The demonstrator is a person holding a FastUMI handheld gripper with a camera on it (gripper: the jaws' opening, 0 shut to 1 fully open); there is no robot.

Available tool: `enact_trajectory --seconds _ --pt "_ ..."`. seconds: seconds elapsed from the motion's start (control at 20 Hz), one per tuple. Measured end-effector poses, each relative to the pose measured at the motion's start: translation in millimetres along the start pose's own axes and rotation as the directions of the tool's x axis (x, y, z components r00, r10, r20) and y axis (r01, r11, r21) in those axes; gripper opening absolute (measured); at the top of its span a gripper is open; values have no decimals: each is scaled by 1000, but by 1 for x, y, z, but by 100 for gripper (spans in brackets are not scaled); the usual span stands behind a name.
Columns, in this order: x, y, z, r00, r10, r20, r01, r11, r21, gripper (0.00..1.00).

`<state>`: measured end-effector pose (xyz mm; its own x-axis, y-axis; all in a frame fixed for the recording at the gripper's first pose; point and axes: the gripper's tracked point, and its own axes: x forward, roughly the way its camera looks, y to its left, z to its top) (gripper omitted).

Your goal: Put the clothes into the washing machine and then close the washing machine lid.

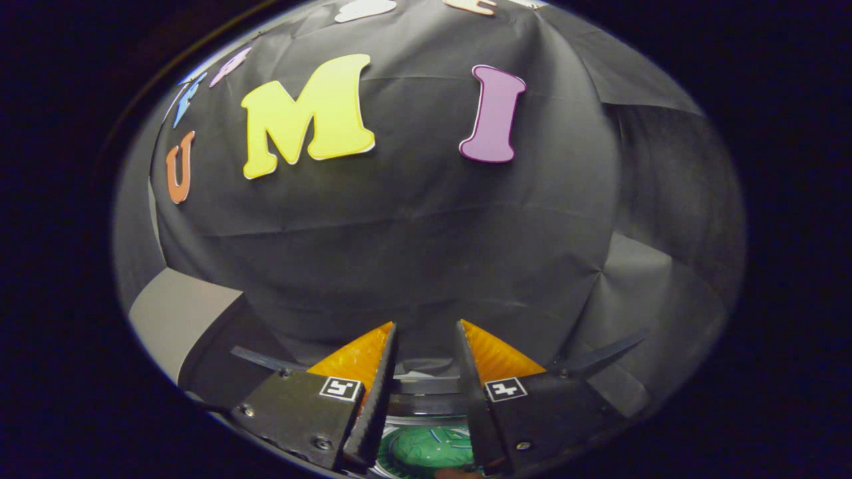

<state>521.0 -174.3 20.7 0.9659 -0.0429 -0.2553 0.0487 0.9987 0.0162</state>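
Two fingers of the gripper (425,332) stand apart with a clear gap between their tips, so the gripper is open and nothing is held between them. Each finger carries a small square black-and-white marker on its flat base plate, and thin dark struts spread out to the left and right from those plates.

Down in the gap between the finger bases, close to the gripper, lies a round green thing (426,449) with pale marks on it, ringed by a pale rim; whether it is part of the washing machine or cloth lying in it I cannot tell. Just beyond it, crossing between the fingers, runs a curved dark band with a lighter edge (426,398), which may be the machine's lid or rim, though that too is unclear.

Beyond the fingertips hangs the creased black cloth wall (426,239) of the booth, reaching far across the scene. Near the left finger, low down, a plain grey flat panel (176,316) juts in at an angle against the cloth.
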Motion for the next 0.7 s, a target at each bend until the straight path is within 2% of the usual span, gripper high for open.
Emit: enact_trajectory --seconds 0.2,0.7 --pt "-26 -1 -15 999 5 51 -5 1000 2 55" --pt "-75 -4 -72 1000 4 -18 -3 1000 21 55"
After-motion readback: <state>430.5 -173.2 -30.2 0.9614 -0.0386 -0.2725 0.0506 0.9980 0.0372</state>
